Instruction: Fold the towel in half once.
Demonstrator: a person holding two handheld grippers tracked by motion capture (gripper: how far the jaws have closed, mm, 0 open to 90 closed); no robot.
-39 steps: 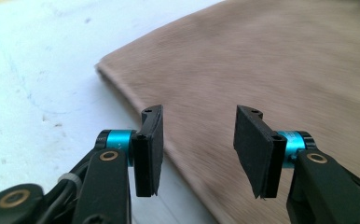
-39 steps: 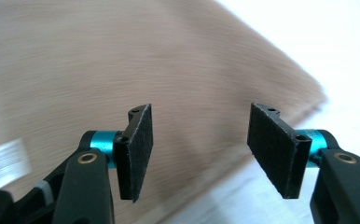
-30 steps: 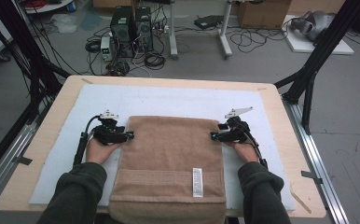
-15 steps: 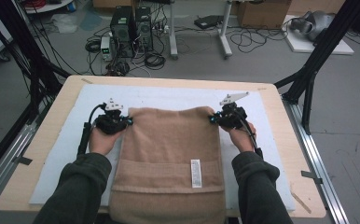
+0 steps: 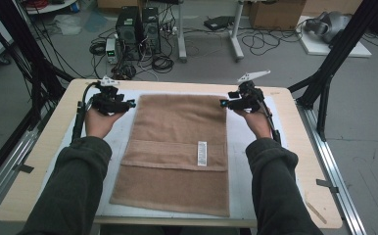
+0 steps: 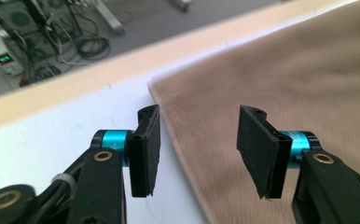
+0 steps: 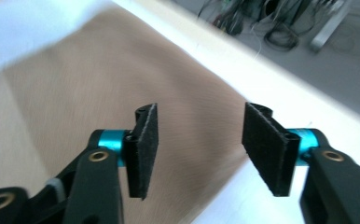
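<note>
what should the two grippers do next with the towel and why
Probably draw both grippers back toward the near end of the towel to start a new fold. The left gripper and right gripper sit at its far corners with fingers open and nothing between them, and the towel lies flat on the white mat, so the spreading looks done.

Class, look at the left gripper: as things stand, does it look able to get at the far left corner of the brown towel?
Probably yes. The left gripper is open beside the towel's far left corner, its jaws straddling the towel's edge in its own view. Nothing lies between them on the white mat.
</note>
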